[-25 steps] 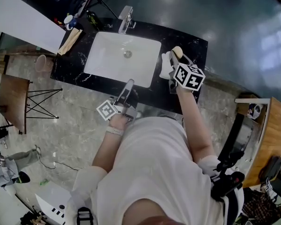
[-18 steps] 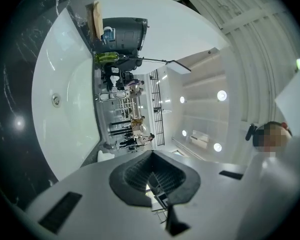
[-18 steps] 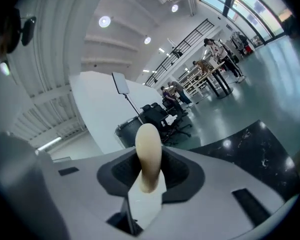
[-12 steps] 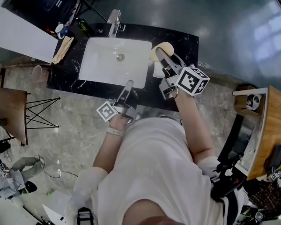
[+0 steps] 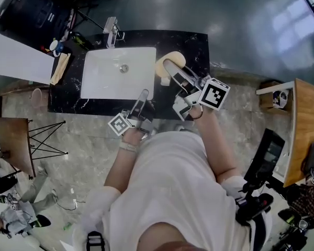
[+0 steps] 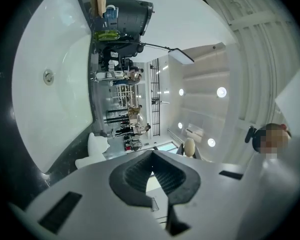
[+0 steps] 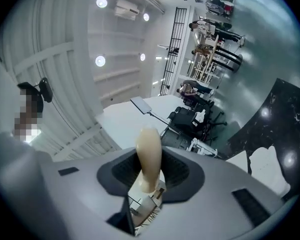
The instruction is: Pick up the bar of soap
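cream soap (image 5: 171, 61), white sink (image 5: 107, 75), black marbled counter (image 5: 196, 46)

Head view looks steeply down on the sink (image 5: 102, 80) — left gripper view shares it, sideways.

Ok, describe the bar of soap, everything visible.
The bar of soap is a smooth, cream, rounded oval, waxy-looking. It stands edge-on in the right gripper, whose jaws are shut on its lower part; its top pokes out beyond them. Nothing else touches it. From the head view it is over the black counter, right of the sink.
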